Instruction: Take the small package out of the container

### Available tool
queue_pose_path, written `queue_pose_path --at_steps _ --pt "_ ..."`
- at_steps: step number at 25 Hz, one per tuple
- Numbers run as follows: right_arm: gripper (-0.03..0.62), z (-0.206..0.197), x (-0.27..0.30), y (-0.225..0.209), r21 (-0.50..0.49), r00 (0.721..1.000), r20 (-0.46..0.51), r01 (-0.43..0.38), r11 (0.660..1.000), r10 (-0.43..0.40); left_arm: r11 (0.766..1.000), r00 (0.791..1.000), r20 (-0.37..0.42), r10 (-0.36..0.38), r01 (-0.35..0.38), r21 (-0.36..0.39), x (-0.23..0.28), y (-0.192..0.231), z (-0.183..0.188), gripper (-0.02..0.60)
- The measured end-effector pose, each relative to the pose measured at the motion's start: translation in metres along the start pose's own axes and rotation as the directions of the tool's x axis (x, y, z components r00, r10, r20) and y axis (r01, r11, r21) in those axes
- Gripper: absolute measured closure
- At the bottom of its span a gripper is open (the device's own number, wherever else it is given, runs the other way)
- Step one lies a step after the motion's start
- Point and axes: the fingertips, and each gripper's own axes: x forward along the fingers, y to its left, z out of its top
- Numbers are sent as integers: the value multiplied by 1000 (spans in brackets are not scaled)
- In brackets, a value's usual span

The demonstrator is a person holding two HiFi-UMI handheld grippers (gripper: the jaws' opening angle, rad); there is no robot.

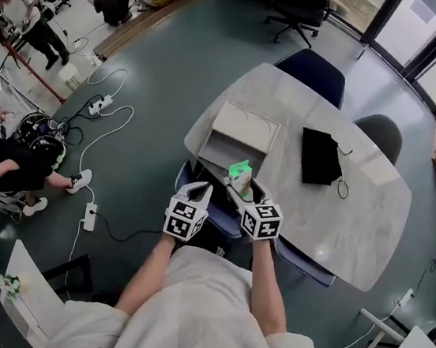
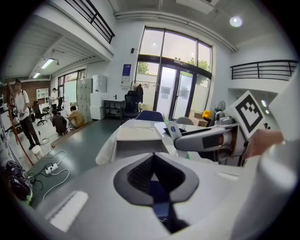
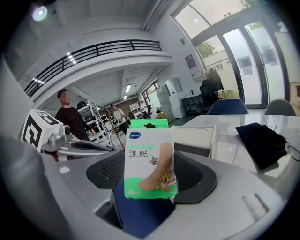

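Note:
A small green-and-white plaster package (image 1: 240, 174) (image 3: 151, 159) stands upright between the jaws of my right gripper (image 1: 238, 186) (image 3: 150, 182), which is shut on it just past the table's near edge. The container, an open beige box (image 1: 244, 125) (image 3: 197, 136) (image 2: 138, 133), sits on the marble table (image 1: 355, 219) behind the package. My left gripper (image 1: 197, 193) (image 2: 154, 180) hovers to the left of the right one, off the table edge, jaws apart with nothing between them. The left gripper view also catches the right gripper (image 2: 211, 138) holding the package (image 2: 174, 130).
A black pouch (image 1: 320, 155) (image 3: 262, 138) with a cord lies on the table right of the box. A blue chair (image 1: 220, 217) is tucked under the near edge, and two more chairs (image 1: 315, 71) stand at the far side. Cables (image 1: 103, 106) and people (image 1: 12, 166) occupy the floor at left.

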Motion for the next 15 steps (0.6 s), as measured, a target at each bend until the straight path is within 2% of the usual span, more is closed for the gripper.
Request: queue_pose_path --at_steps 15 --pt "273 -10 -11 -6 47 999 13 32 998 -33 1000 1000 2 -15 15 -3 2 -10 -2 528"
